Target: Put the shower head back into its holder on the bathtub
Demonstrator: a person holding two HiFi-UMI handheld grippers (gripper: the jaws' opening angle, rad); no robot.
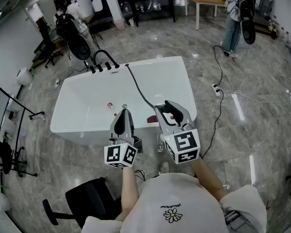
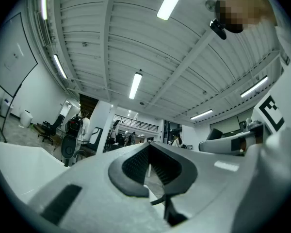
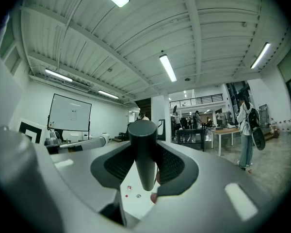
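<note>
Shower head point(image 3: 144, 154) is not home yet: it stands upright between the right gripper's point(image 1: 170, 111) fingers point(image 3: 173, 168), which clamp its dark handle and hold it clear of the tub point(image 1: 77, 101), above the near rim. Its hose point(image 1: 138, 89) runs from those fingers across the tub to the black fittings point(image 1: 103, 62) on the far rim, well beyond the fingertips. The holder is probably among them, though I cannot pick it out. The left gripper point(image 1: 122, 123), just beside the right, has its fingers point(image 2: 132, 166) closed on nothing. Pickup looks done; carrying across and seating remain.
</note>
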